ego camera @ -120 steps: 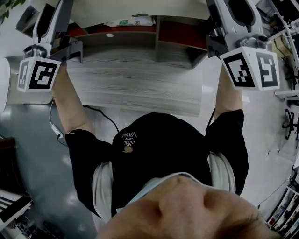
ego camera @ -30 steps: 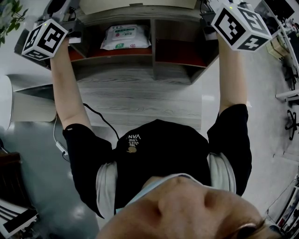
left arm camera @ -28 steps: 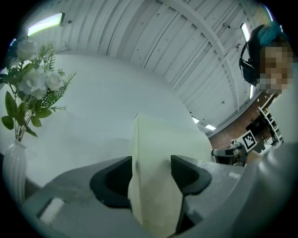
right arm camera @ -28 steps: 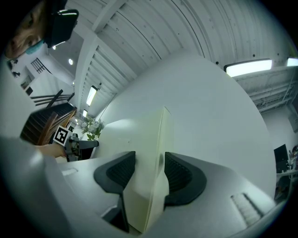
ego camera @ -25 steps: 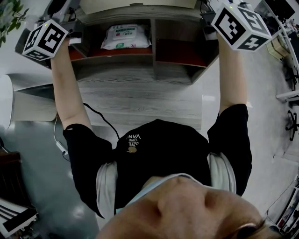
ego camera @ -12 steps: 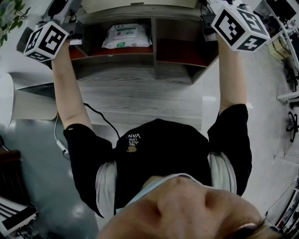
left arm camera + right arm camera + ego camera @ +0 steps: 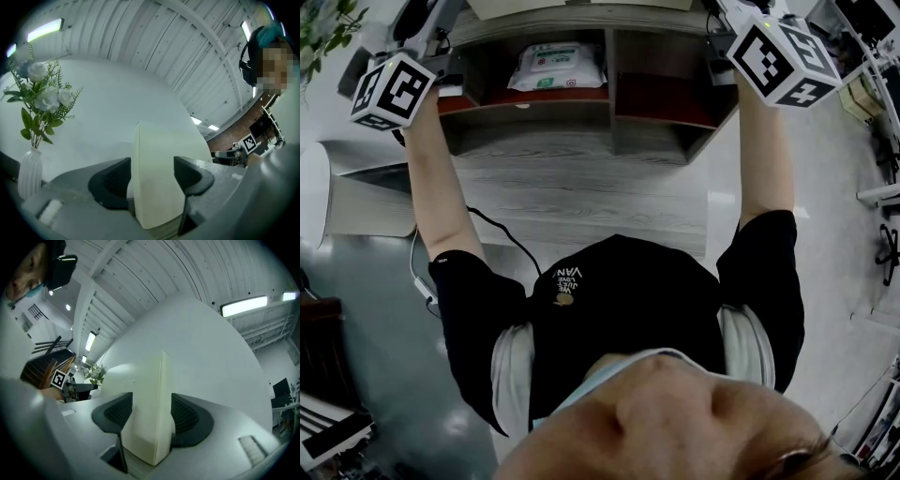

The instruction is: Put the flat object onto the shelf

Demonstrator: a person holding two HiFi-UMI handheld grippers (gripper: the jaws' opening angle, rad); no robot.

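The flat object is a cream-white board (image 7: 581,4) lying along the top of the wooden shelf unit (image 7: 581,22). Only its near edge shows in the head view. My left gripper (image 7: 152,171) is at the board's left end, its marker cube (image 7: 391,89) below the shelf's left corner. The board (image 7: 159,178) stands between the two dark pads with a thin gap on the left pad's side. My right gripper (image 7: 150,411) is at the right end, by its cube (image 7: 783,61). Its pads flank the board (image 7: 145,418) and do not press on it.
A pack of wipes (image 7: 556,66) lies in the shelf's left compartment. The right compartment (image 7: 661,98) has a red floor. The shelf stands on a grey wood-grain table (image 7: 581,187). A white vase (image 7: 29,173) with flowers stands left of the shelf. A cable (image 7: 502,234) hangs off the table's near edge.
Since nearly five seconds ago both arms have reached further up, to the shelf's top. Over the last second the grippers stay at the shelf's ends; the left cube has sunk slightly.
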